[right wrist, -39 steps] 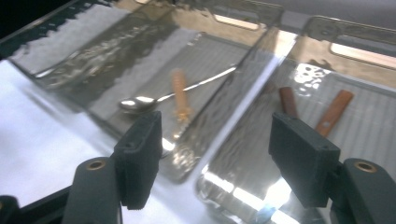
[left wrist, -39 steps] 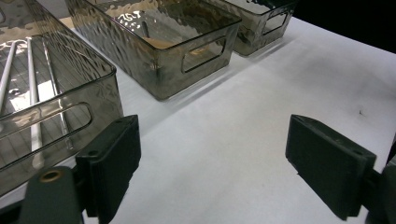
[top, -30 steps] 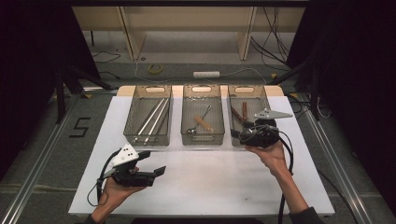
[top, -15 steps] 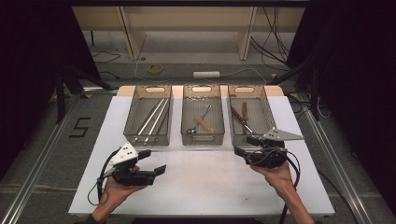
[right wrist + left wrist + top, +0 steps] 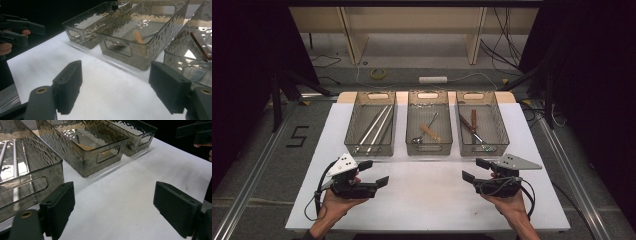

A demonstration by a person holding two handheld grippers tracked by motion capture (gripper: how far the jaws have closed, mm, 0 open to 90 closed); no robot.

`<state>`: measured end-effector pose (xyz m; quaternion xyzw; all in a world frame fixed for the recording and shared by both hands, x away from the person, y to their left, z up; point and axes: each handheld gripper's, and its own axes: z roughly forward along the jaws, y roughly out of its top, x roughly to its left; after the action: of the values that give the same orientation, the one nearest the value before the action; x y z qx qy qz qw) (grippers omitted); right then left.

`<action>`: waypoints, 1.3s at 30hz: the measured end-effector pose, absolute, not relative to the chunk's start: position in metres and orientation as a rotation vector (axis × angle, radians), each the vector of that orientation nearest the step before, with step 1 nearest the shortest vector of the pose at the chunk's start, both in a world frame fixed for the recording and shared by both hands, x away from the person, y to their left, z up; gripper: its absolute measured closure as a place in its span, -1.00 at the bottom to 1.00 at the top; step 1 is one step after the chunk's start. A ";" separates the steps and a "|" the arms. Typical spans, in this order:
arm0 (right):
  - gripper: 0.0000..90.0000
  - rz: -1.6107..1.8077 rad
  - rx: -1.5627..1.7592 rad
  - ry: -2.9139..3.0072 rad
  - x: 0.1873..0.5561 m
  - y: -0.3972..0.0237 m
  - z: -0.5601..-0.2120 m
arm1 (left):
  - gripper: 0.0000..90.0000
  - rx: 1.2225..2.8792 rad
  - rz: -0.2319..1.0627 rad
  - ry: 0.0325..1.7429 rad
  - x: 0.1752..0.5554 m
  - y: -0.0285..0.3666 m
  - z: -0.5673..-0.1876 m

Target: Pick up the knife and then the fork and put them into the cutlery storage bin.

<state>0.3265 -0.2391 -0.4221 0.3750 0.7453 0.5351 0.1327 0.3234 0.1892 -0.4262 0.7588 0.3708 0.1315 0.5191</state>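
Left gripper: the left gripper [image 5: 374,173] sits low over the white table [image 5: 427,197], jaws spread wide with nothing between them (in the left gripper view, only bare tabletop shows in the gap [image 5: 113,206]).

Right gripper: the right gripper [image 5: 475,170] is likewise released, jaws well apart and empty, its grey plate on top; the right gripper view [image 5: 116,86] shows table between them.

Facing: the two grippers point inward at each other across the near part of the table, well apart.

Bins: three smoky clear plastic bins stand in a row beyond both grippers, long axes running away from the person.

Left bin: the left bin [image 5: 357,120], just ahead of the left gripper, holds long metal rods [image 5: 374,129] (I count about three), lying lengthwise and tilted slightly to the right at the far end.

Middle bin: the middle bin [image 5: 413,150], between the two grippers and farther out, holds one metal spoon [image 5: 424,131] and one wooden-looking stick [image 5: 430,131], crossed diagonally.

Right bin: the right bin [image 5: 497,125], just ahead of the right gripper, holds a brown-handled utensil [image 5: 473,120] lying lengthwise and a second one [image 5: 472,131] lying diagonally (what kind is too small to tell).

Hands: one hand holds each gripper from below, left hand [image 5: 332,207] and right hand [image 5: 507,205].
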 end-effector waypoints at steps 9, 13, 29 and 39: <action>-0.47 1.528 1.094 2.151 0.318 -0.238 -0.427 | -0.63 1.811 0.308 0.889 0.324 0.190 -0.426; -0.51 1.512 1.091 2.146 0.316 -0.238 -0.427 | -0.64 1.800 0.301 0.894 0.324 0.190 -0.426; -0.53 1.485 1.097 2.142 0.312 -0.238 -0.429 | -0.64 1.795 0.290 0.892 0.324 0.191 -0.426; -0.53 1.489 1.094 2.136 0.312 -0.239 -0.429 | -0.64 1.796 0.288 0.895 0.324 0.191 -0.426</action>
<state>0.3124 -0.2386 -0.4288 0.3824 0.7468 0.5207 0.1579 0.3239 0.1906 -0.4260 0.7521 0.3745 0.1207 0.5287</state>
